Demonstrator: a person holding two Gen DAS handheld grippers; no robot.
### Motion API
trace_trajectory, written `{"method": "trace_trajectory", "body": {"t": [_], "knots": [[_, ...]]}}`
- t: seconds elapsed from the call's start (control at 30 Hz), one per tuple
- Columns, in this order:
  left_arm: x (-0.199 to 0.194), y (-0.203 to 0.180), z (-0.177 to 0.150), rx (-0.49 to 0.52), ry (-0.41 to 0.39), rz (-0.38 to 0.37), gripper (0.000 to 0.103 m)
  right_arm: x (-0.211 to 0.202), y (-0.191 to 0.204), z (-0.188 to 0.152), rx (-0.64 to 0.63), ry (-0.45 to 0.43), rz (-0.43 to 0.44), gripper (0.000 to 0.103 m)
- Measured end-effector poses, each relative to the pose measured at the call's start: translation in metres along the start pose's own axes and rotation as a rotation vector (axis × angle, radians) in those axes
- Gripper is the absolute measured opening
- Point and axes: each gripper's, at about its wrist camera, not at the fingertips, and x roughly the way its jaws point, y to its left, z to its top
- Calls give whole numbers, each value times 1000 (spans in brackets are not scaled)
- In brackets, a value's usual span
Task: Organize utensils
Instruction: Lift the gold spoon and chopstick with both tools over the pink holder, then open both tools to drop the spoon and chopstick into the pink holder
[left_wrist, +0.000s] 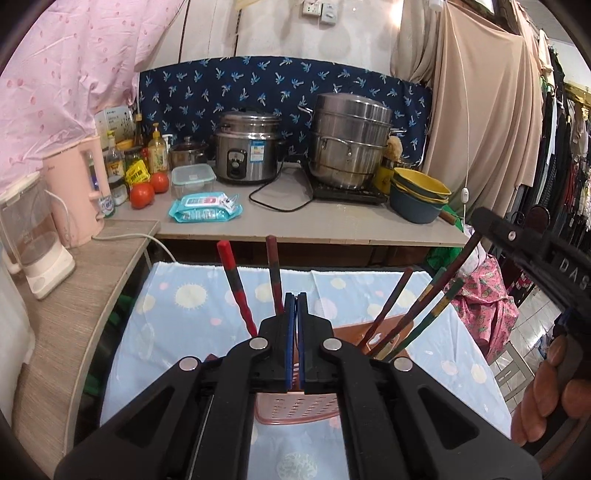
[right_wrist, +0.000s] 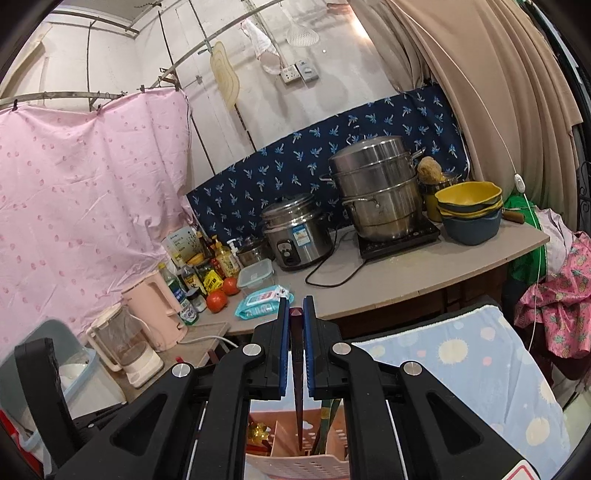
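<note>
Your left gripper hides most of the pink utensil holder and the lower ends of the chopsticks standing in it. In the right wrist view, the held chopstick vanishes into the holder, tip unseen. The bottle labels are too small to read.

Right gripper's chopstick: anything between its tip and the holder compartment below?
Nothing visible blocks it. The right gripper is shut on the dark red chopstick, whose tip points into the pink utensil holder; green chopsticks stand beside it.
</note>
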Motion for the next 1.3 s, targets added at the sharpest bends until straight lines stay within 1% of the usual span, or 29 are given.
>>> {"method": "trace_trajectory", "body": {"t": [0.1, 0.2, 0.23, 0.27, 0.33, 0.4, 0.43, 0.73, 0.83, 0.9, 0.93, 1.0, 1.23, 1.3], "knots": [[4, 0, -3, -4, 11, -5, 2, 8, -2, -10, -5, 31, -5, 7], [3, -1, -4, -8, 4, 6, 2, 13, -5, -16, 4, 46, -14, 8], [2, -1, -4, -10, 3, 8, 2, 12, -7, -17, 10, 40, -18, 9], [1, -1, -4, -12, 2, 11, 3, 10, -8, -17, 12, 40, -23, 14], [-1, -1, -5, -15, 1, 20, 8, 9, -10, -18, 17, 41, -28, 16], [-3, -1, -6, -19, -4, 27, 20, 5, -10, -19, 20, 42, -30, 20], [-5, -1, -6, -20, -7, 32, 21, 4, -10, -20, 19, 42, -31, 21], [-24, -5, -15, -19, -12, 39, 22, -17, -3, -38, -15, 65, -25, 22], [-31, -6, -21, -19, -9, 48, 27, -24, 1, -47, -31, 81, -25, 22], [-36, -6, -26, -23, -8, 51, 33, -29, 4, -54, -39, 93, -25, 22], [-38, -6, -29, -23, -7, 52, 33, -32, 6, -58, -44, 98, -26, 23], [-43, -7, -34, -20, -4, 59, 33, -40, 8, -65, -54, 103, -28, 30], [-54, -12, -56, -27, 20, 63, 35, -62, 14, -92, -91, 137, -45, 30], [-56, -13, -64, -25, 26, 69, 40, -66, 14, -100, -96, 151, -48, 30]]}}
